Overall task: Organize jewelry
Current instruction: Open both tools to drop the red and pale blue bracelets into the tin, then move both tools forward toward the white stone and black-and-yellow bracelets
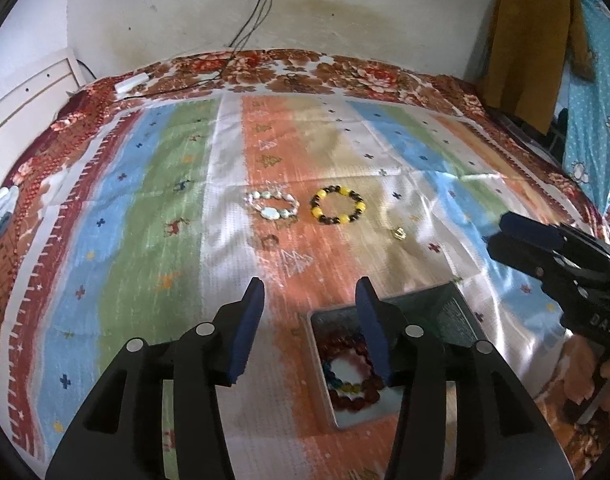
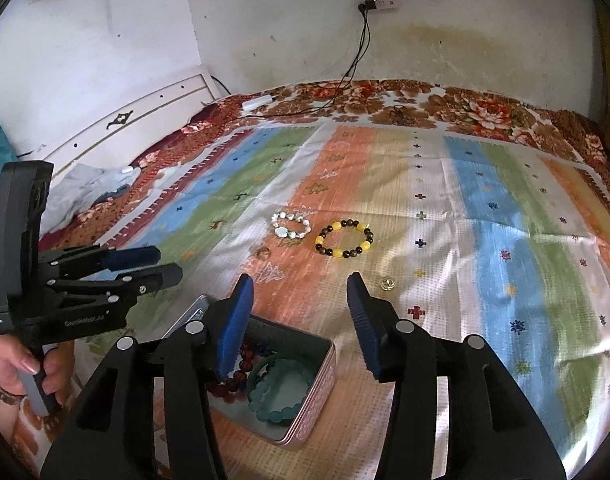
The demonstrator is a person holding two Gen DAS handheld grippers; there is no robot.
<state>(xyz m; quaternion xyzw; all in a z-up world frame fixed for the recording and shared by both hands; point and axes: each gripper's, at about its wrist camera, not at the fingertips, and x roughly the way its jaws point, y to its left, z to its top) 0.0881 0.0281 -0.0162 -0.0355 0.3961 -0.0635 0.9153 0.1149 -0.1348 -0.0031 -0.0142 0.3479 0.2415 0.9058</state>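
A yellow-and-dark bead bracelet (image 1: 337, 205) (image 2: 343, 239) and a pale stone bracelet (image 1: 272, 205) (image 2: 291, 225) lie side by side on the striped cloth. A small ring (image 1: 270, 241) (image 2: 262, 252) and a gold trinket (image 1: 399, 233) (image 2: 386, 283) lie nearer. An open tin box (image 1: 319, 364) (image 2: 319, 384) holds red bead bracelets (image 1: 357, 394) and a teal bracelet (image 2: 279, 390). My left gripper (image 1: 311, 292) is open and empty, above the box's left edge. My right gripper (image 2: 299, 290) is open and empty, just beyond the box.
The striped cloth (image 1: 145, 200) covers a floral bedspread (image 1: 345, 68). A white charger and cables (image 1: 131, 82) lie at the far edge by the wall. A headboard (image 2: 125, 128) stands left, with crumpled cloth (image 2: 89, 188) beside it. Clothes (image 1: 537, 40) hang at the right.
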